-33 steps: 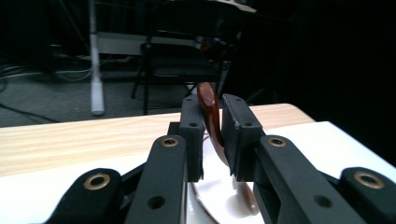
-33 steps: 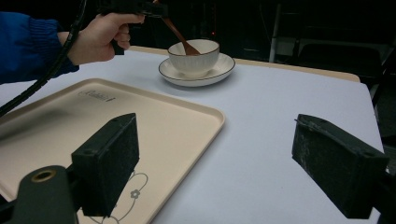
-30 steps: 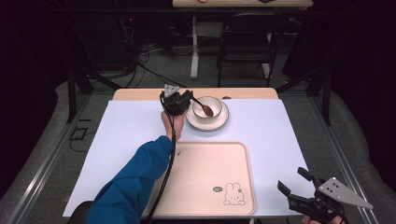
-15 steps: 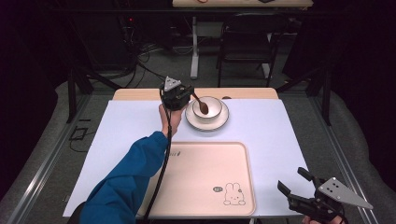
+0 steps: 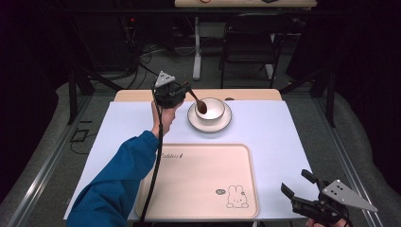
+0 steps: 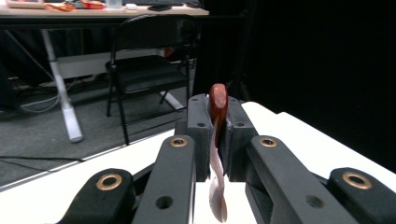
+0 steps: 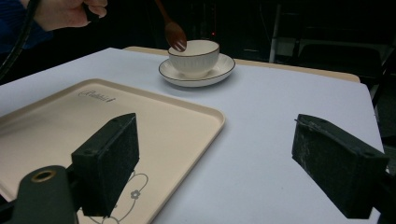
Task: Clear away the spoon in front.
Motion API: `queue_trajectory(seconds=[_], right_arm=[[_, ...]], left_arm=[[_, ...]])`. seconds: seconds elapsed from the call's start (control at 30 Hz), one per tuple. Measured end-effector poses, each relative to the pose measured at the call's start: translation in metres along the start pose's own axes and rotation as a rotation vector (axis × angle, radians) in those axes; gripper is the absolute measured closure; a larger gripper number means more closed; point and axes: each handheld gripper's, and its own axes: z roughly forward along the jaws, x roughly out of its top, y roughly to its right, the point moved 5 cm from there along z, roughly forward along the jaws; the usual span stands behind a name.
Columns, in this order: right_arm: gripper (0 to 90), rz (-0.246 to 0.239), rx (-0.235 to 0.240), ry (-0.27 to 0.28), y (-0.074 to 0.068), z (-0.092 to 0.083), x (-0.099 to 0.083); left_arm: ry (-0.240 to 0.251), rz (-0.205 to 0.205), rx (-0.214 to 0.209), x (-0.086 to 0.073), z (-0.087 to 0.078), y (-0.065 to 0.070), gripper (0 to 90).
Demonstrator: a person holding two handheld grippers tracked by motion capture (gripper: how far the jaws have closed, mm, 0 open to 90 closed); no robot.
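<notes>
My left gripper is lifted above the table's far left, shut on the handle of a brown wooden spoon. The spoon slopes down to the right, its scoop end over the left side of a white bowl on a white saucer. In the left gripper view the spoon stands pinched between the two pads of that gripper. My right gripper rests open and holds nothing at the near right corner. Its pads are wide apart, facing the bowl and spoon.
A beige tray with a rabbit print lies at the near centre of the pale table cover. A blue-sleeved forearm crosses the tray's left edge. A black chair and a desk stand beyond the table.
The left hand has risen with the spoon. The scoop end has come up from inside the bowl to about rim height. The right gripper has stayed still.
</notes>
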Motion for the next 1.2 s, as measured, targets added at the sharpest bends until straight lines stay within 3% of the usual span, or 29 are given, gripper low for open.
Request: queue_trajectory(seconds=[0.43,0.77,1.2], right_arm=[[14.0,-0.002,0.001,0.001,0.000,0.000,0.000],[14.0,-0.003,0.001,0.001,0.000,0.000,0.000],[14.0,-0.001,0.001,0.001,0.000,0.000,0.000]], left_arm=[[-0.020,0.015,-0.058,0.011,-0.043,-0.003,84.3],[-0.052,-0.003,-0.094,0.003,-0.075,-0.010,84.3],[-0.112,0.020,-0.139,-0.005,-0.110,-0.007,84.3]])
